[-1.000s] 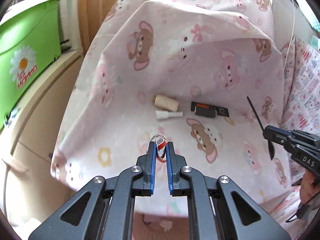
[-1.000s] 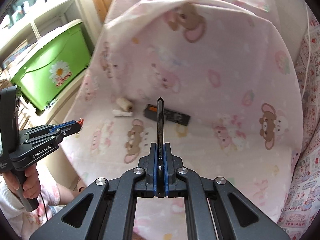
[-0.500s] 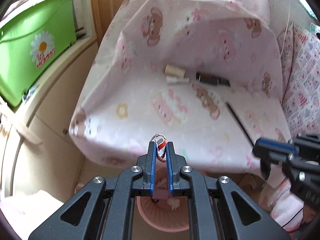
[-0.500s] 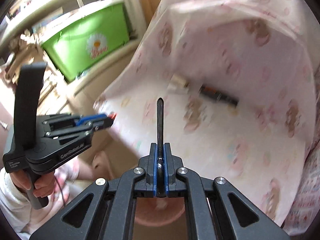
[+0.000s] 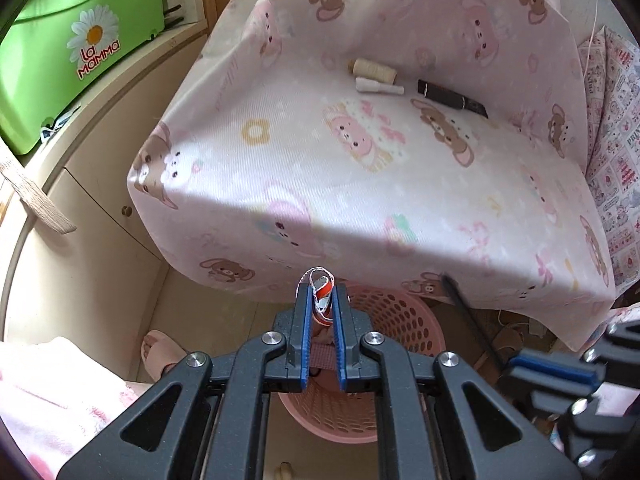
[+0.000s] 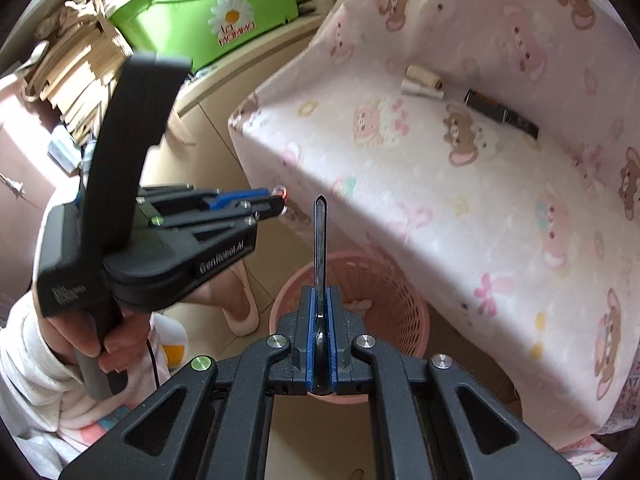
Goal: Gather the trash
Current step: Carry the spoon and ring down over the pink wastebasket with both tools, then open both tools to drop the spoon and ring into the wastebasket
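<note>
Bear-print cloth over the tabletop (image 5: 400, 184), pink basket (image 5: 396, 316) on the floor below its near edge.

Crumpled red-and-white wrapper (image 5: 321, 298) clamped between left gripper (image 5: 321, 308) fingers, poised over the basket rim at about 11 o'clock; judged light, soft, crushable, best pinched across its folded middle. Thin black strip (image 6: 320, 248) clamped in right gripper (image 6: 320, 320), sticking out towards 12 o'clock above the basket; looks stiff, slim, likely slippery, so held low near its base. Farther off, thread spool (image 5: 374, 69), white tube (image 5: 380, 86) and dark bar (image 5: 450, 98) lying on the cloth. Green bin (image 5: 80, 48) at 10 o'clock.
</note>
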The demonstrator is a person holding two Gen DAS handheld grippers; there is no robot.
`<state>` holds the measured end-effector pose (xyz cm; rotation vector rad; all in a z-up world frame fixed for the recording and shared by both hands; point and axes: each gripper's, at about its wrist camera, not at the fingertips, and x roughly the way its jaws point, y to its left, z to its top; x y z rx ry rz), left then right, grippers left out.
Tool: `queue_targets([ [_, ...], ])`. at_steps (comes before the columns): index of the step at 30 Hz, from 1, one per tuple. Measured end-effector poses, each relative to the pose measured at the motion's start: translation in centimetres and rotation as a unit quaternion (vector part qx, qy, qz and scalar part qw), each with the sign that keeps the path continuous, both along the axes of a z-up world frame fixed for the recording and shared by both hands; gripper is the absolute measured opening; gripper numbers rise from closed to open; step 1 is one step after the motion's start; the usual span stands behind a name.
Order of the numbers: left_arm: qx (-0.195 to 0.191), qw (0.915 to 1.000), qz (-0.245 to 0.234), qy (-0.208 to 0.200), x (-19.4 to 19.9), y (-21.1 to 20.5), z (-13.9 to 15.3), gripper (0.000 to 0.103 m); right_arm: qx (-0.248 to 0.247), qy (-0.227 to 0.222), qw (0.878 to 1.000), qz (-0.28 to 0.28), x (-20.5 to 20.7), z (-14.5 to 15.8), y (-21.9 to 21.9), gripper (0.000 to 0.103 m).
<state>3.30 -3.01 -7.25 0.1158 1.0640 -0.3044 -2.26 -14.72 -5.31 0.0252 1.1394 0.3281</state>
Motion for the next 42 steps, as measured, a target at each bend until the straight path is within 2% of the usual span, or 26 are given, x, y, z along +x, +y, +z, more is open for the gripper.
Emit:
queue_targets([
  [7,0.017,0.9995,-0.007,0.024,-0.1,-0.8,-2.2,0.009,-0.022,0.031,0.999,0.012,0.0,-3.2,0.8,0.006],
  [12,0.005,0.9976,-0.003,0.069,0.4,-0.6,-4.0,0.01,-0.045,0.057,0.997,0.007,0.7,-5.9,0.7,0.006],
  [19,0.025,0.9934,0.016,0.111,1.5,0.0,-6.8,0.01,-0.068,0.085,0.994,0.006,1.0,-8.5,1.2,0.006],
  [29,0.049,0.978,0.039,0.199,2.6,0.3,-12.4,0.01,-0.105,0.126,0.986,0.003,2.4,-12.6,1.3,0.006],
  [35,0.062,0.9705,0.048,0.228,2.3,0.3,-14.7,0.01,-0.128,0.144,0.981,0.006,2.4,-14.7,1.5,0.006],
  [42,0.068,0.9663,0.044,0.244,1.9,0.2,-15.5,0.011,-0.136,0.143,0.98,0.002,2.3,-14.9,1.7,0.006],
])
